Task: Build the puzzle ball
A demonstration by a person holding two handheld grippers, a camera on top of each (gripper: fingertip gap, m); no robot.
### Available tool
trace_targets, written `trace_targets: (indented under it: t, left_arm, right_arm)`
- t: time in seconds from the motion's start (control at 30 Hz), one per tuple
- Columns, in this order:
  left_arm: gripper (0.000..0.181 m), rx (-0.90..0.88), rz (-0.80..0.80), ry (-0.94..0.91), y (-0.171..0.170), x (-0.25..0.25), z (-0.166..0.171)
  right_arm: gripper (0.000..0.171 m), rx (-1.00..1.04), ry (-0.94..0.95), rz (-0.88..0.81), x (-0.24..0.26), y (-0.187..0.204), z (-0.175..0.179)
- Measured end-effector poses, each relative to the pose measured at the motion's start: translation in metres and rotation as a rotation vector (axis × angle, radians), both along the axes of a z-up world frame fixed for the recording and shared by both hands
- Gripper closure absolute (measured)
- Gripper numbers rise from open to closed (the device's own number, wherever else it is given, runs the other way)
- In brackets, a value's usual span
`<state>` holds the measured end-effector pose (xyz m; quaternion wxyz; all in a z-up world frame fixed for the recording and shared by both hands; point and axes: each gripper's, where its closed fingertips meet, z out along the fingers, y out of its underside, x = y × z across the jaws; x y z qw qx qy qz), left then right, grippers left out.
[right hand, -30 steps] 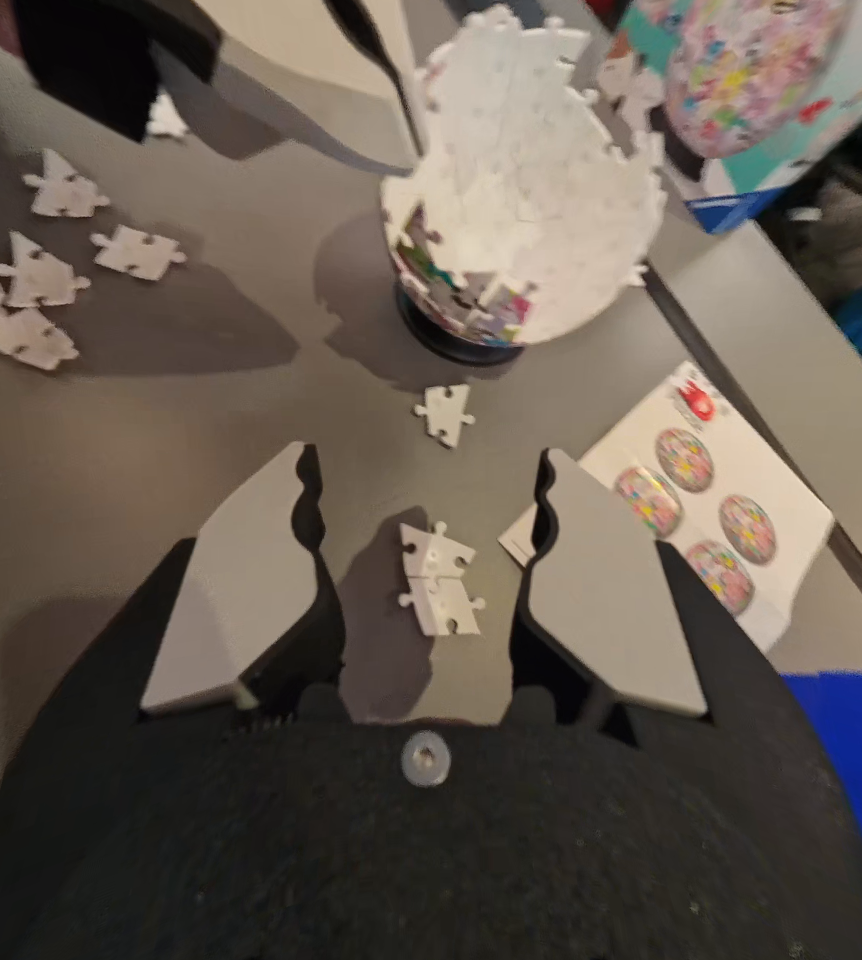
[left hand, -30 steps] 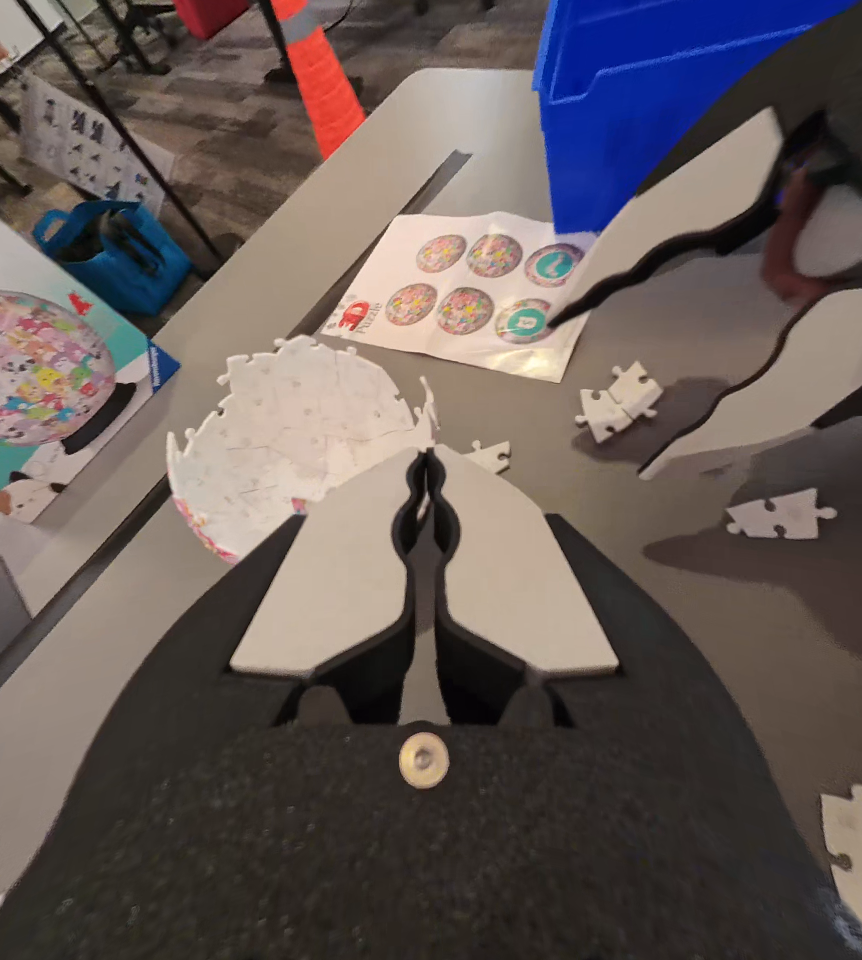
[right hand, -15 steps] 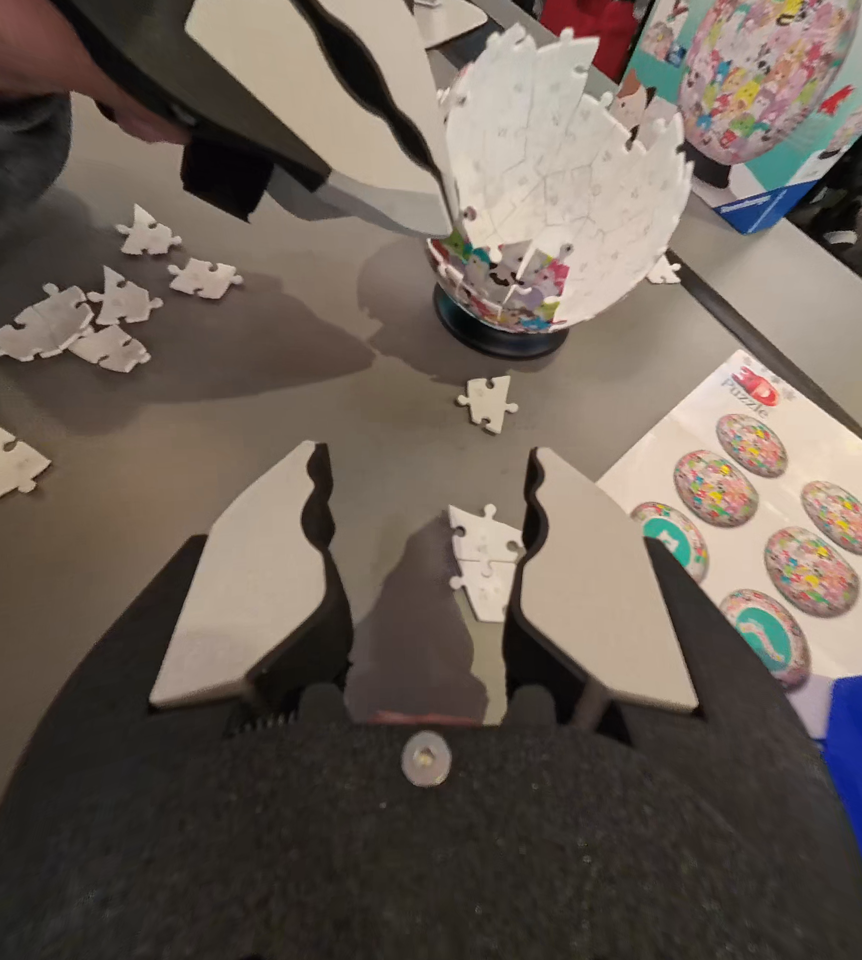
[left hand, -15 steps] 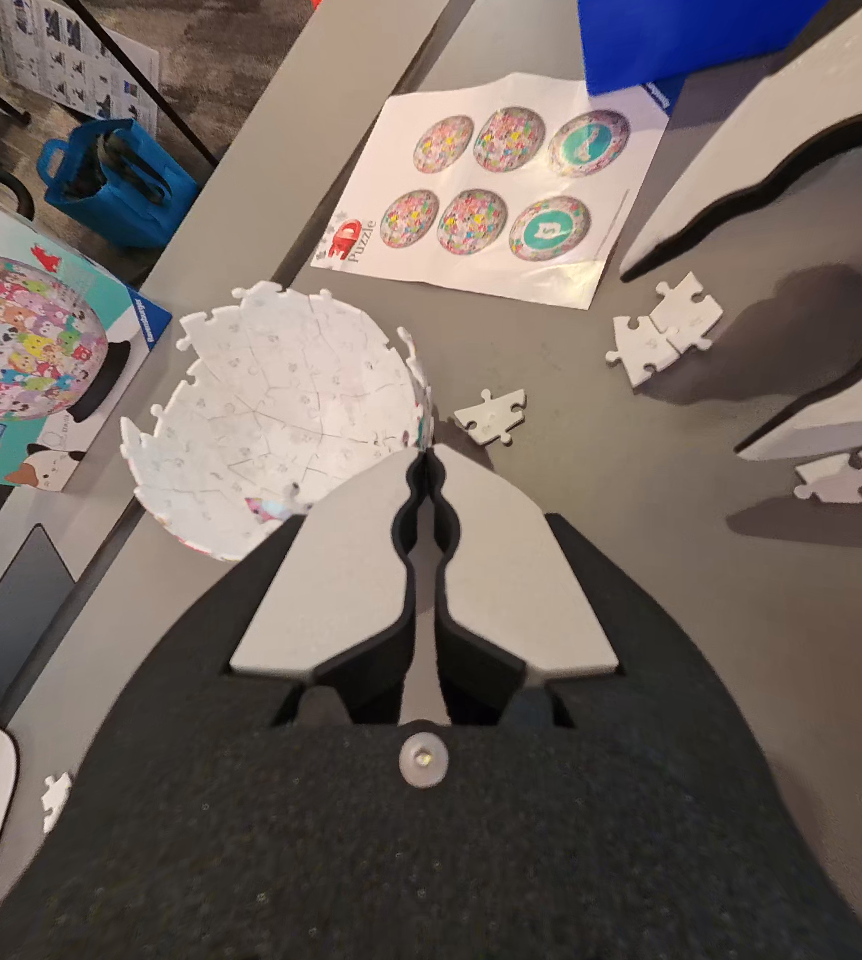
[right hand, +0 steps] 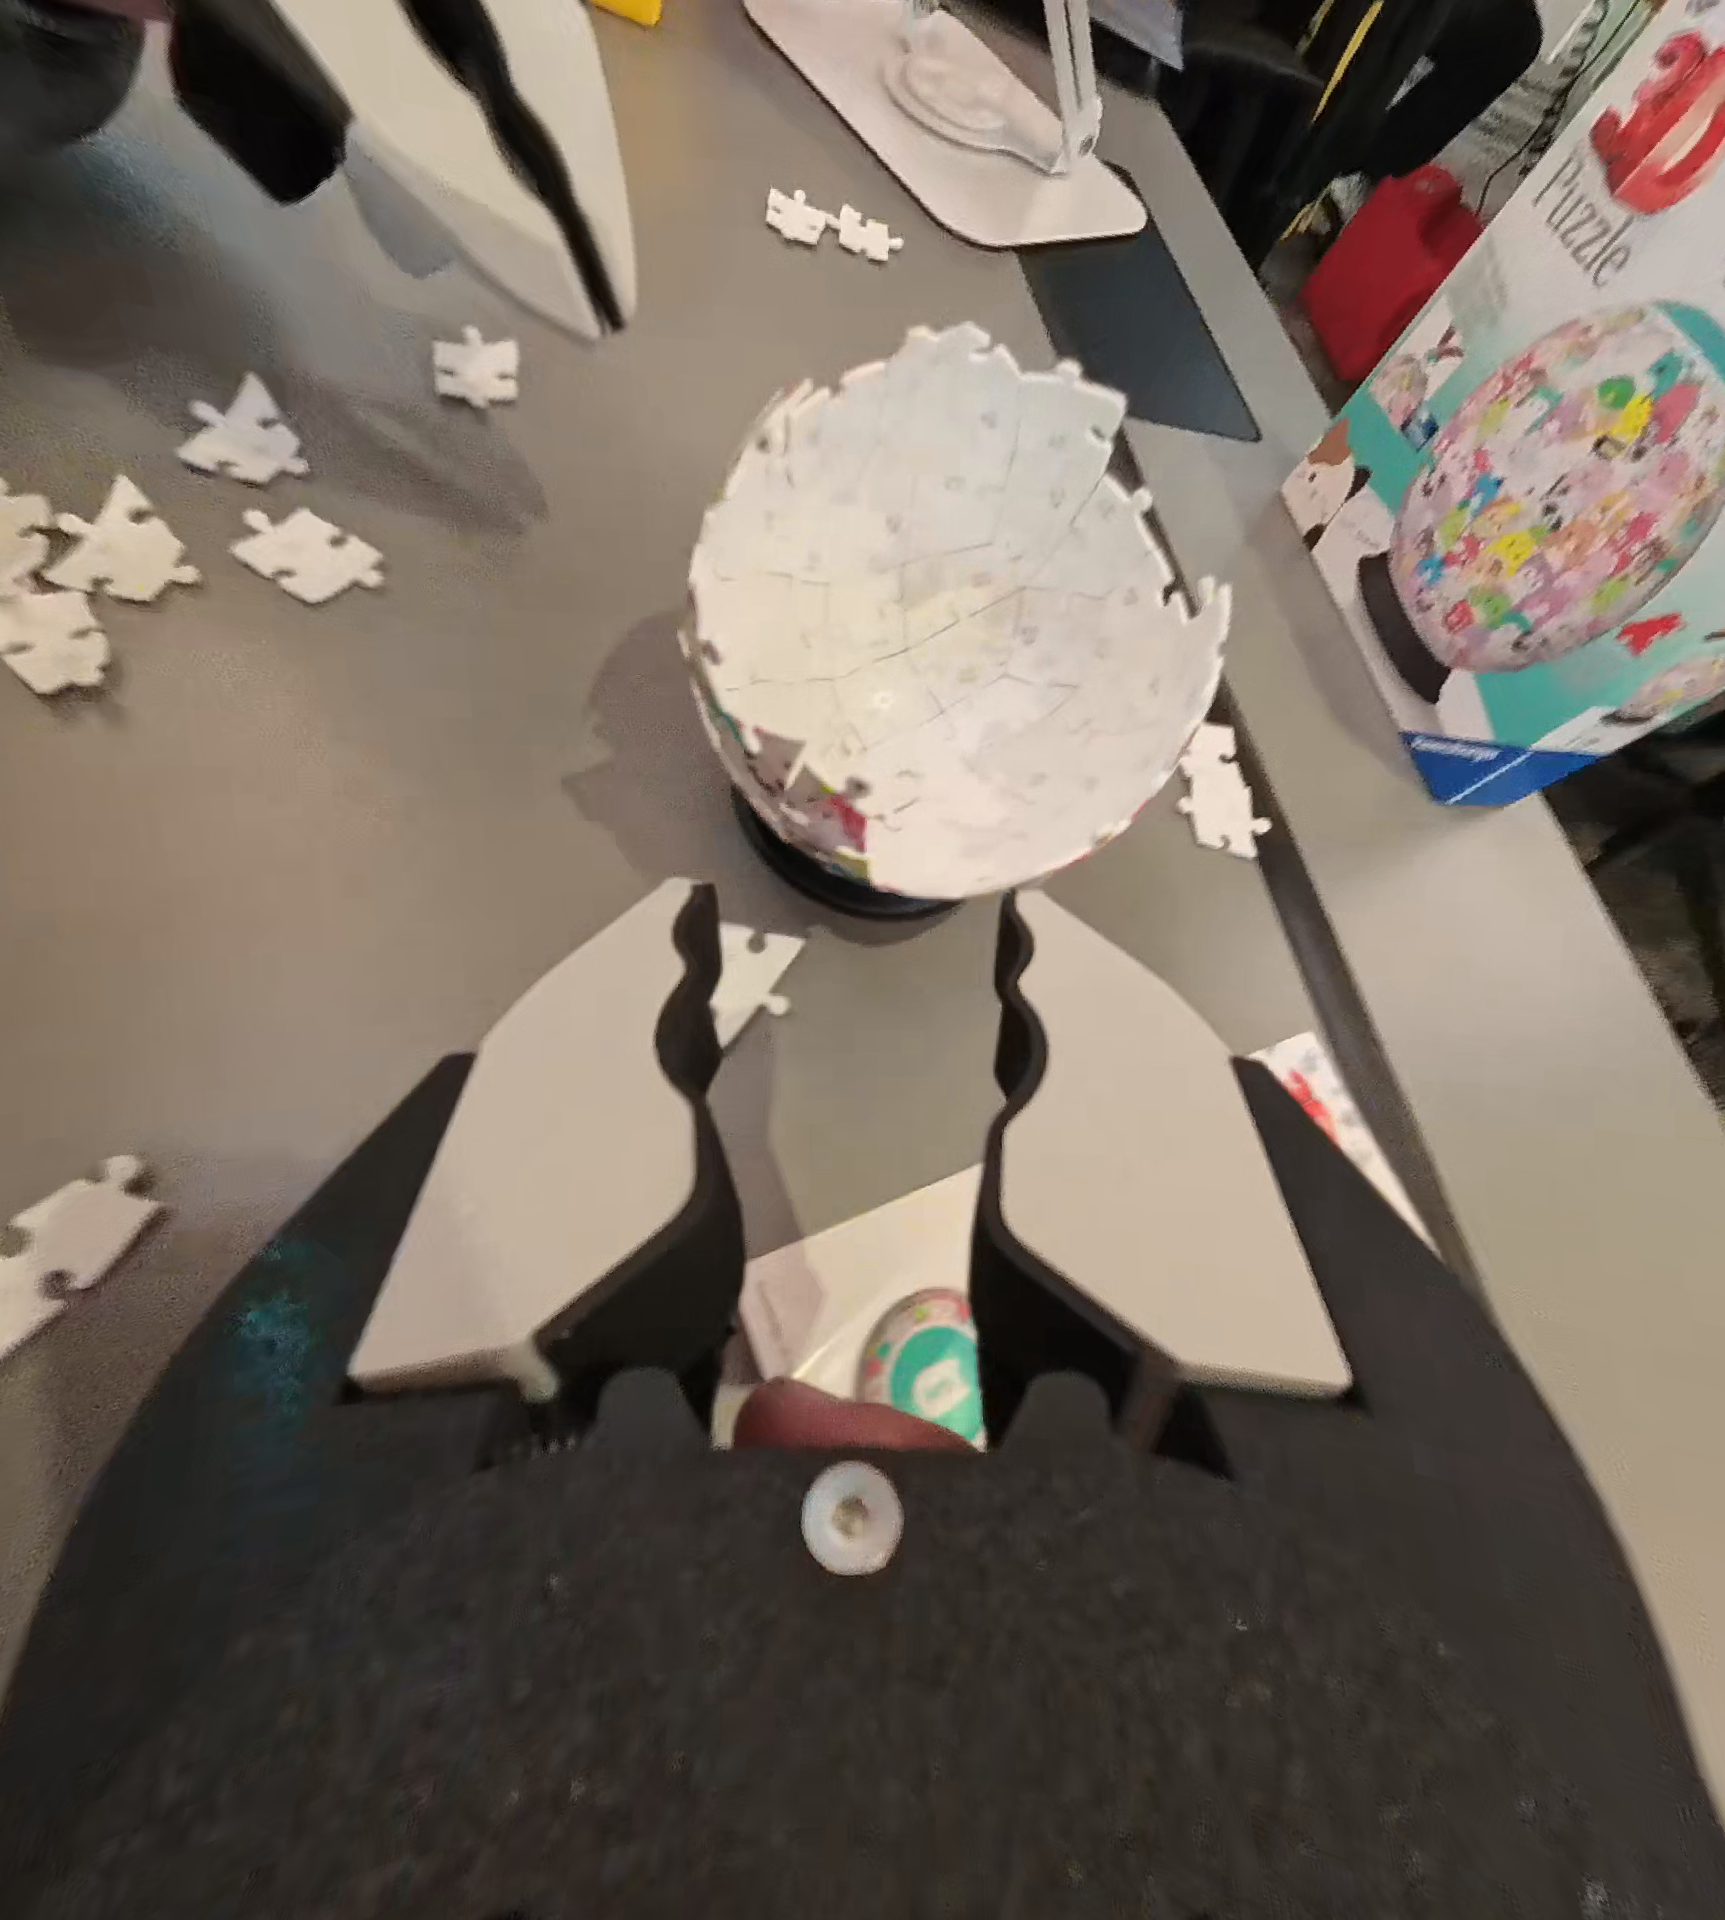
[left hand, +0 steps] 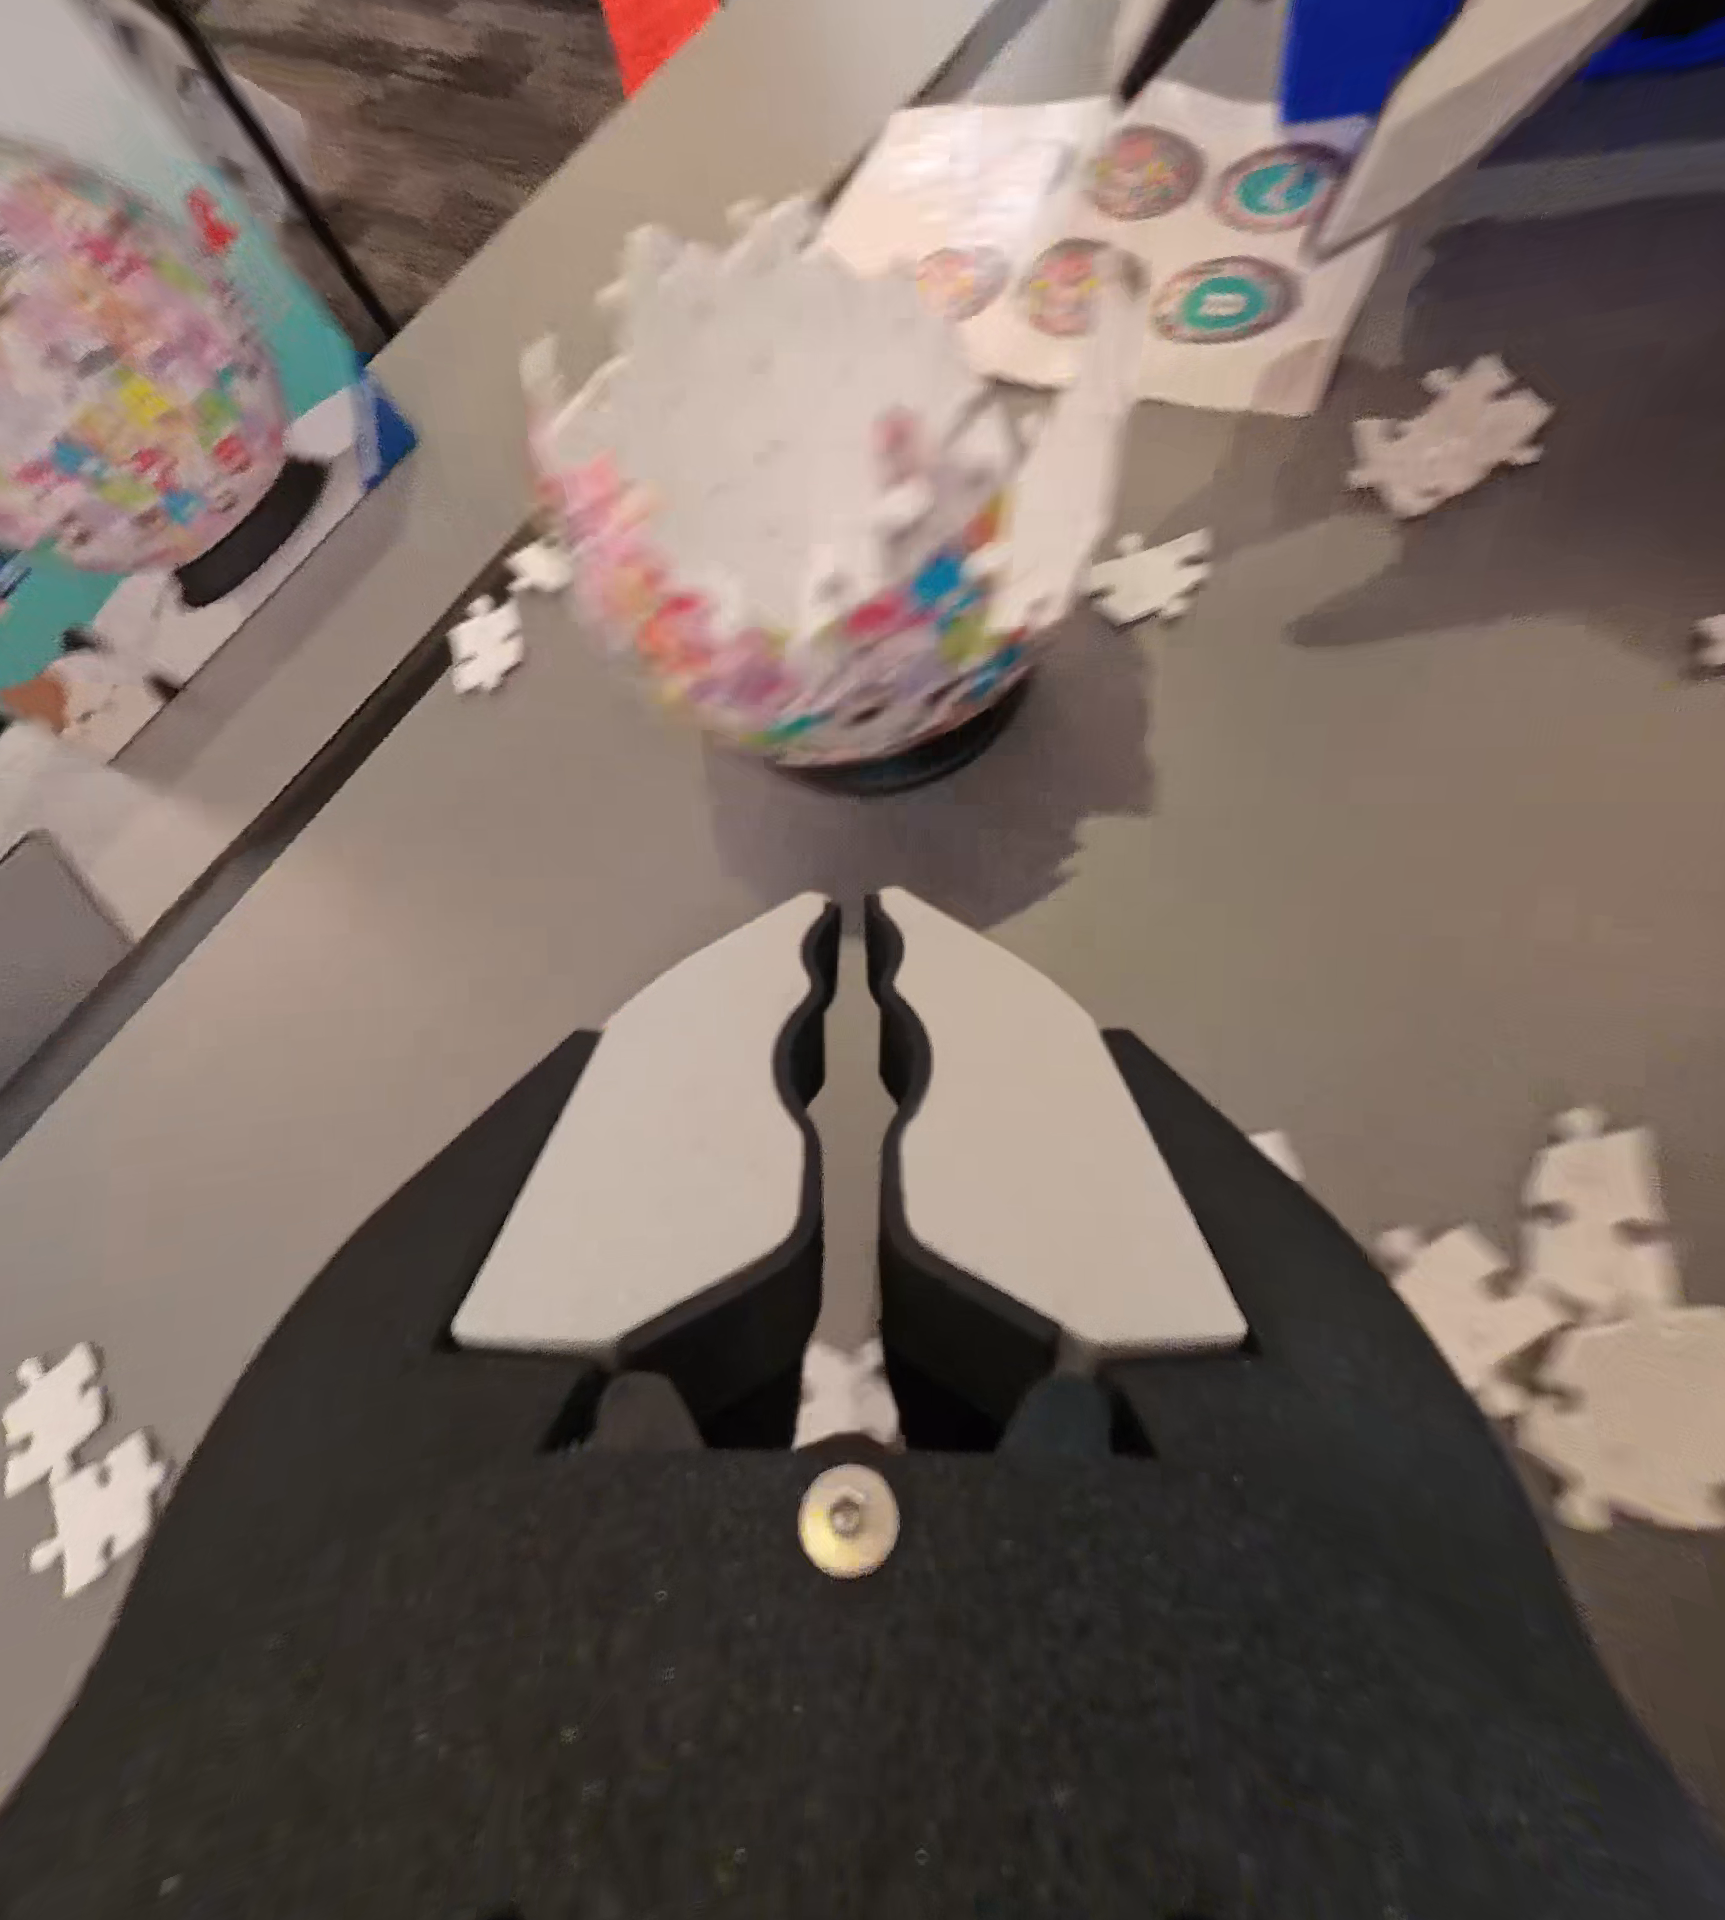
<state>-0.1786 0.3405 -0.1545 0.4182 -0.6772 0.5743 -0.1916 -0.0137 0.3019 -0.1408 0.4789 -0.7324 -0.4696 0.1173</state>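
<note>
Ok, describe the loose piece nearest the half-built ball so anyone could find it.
Find the half-built ball on its dark stand. The single white piece lies on the table just before that stand, by the right gripper. Unlike the others, it lies alone there.

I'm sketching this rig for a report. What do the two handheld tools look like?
Both match. The left tool and right tool each have a broad black body with a speckled, felt-like surface and one silver screw head at centre. Two flat, light grey fingers taper to points, lined inside with wavy black padding. No cables or markings show.
</note>
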Motion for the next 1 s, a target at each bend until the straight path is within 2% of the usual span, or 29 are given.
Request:
trace_targets:
  t: [0.17,0.23,0.3,0.4,0.47,0.6,0.67,0.83,1.0]
  left_arm:
    - [0.168,0.048,0.034,-0.174,0.070,-0.044,-0.008]
    - [0.166,0.061,-0.011,-0.203,0.086,-0.042,-0.011]
    - [0.166,-0.001,-0.039,-0.204,0.097,-0.032,-0.020]
    - [0.163,-0.087,-0.112,-0.142,0.101,-0.012,-0.031]
    - [0.163,-0.083,-0.154,-0.079,0.099,-0.008,-0.040]
    - [0.164,-0.024,-0.197,-0.056,0.091,-0.007,-0.042]
    - [0.166,-0.008,-0.204,-0.061,0.090,-0.008,-0.041]
    - [0.166,-0.029,-0.210,-0.041,0.086,-0.010,-0.044]
    - [0.166,-0.022,-0.214,-0.024,0.084,-0.010,-0.046]
  right_arm:
    - [0.126,0.078,0.014,0.070,-0.010,0.001,-0.011]
    - [0.124,0.042,-0.023,0.126,-0.013,-0.003,-0.019]
    - [0.121,-0.017,-0.084,0.170,-0.015,0.000,-0.023]
    - [0.120,-0.154,-0.219,0.215,-0.014,0.004,-0.026]
    - [0.122,-0.205,-0.399,0.186,0.001,0.011,-0.025]
    - [0.139,-0.227,-0.634,0.287,0.004,0.013,-0.017]
    - [0.141,-0.226,-0.736,0.346,0.000,0.016,-0.014]
    - [0.144,-0.197,-0.871,0.457,-0.008,0.023,-0.004]
    - [0.142,-0.238,-0.877,0.603,-0.024,0.014,-0.012]
